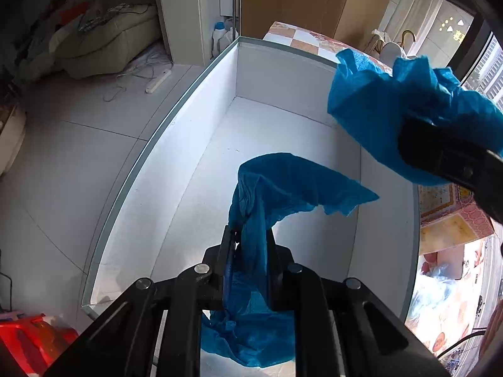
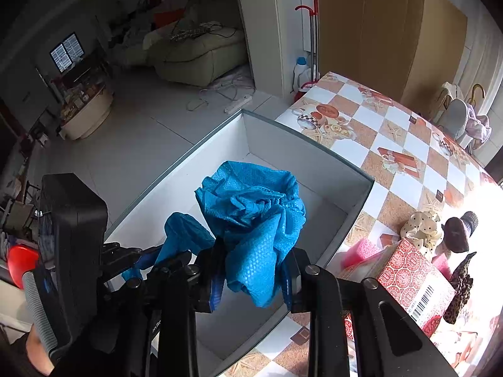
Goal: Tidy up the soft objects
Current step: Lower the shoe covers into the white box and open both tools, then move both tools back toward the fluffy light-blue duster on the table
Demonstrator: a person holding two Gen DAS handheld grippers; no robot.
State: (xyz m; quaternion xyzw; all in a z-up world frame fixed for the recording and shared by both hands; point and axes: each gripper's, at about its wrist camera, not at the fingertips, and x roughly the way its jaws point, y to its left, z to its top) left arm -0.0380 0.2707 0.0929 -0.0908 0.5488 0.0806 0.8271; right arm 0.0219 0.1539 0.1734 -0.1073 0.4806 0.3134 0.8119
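Left wrist view had the left gripper (image 1: 248,245) pinching one blue shoe cover (image 1: 276,188) and the right gripper (image 2: 254,270) clamped on another blue shoe cover (image 2: 254,216), both over the empty white box (image 1: 163,144), so basically nothing was sorted yet, with scrunchies (image 2: 422,227) and pink sponges (image 2: 361,249) waiting on the table (image 2: 377,132).

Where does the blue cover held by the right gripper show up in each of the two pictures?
Left wrist view: the bunched blue cover hangs at the upper right, clamped in the right gripper, above the box.
Right wrist view: it fills the centre, pinched between that gripper's fingers.
Shared landmark: the open white box below, beside the checked tablecloth.
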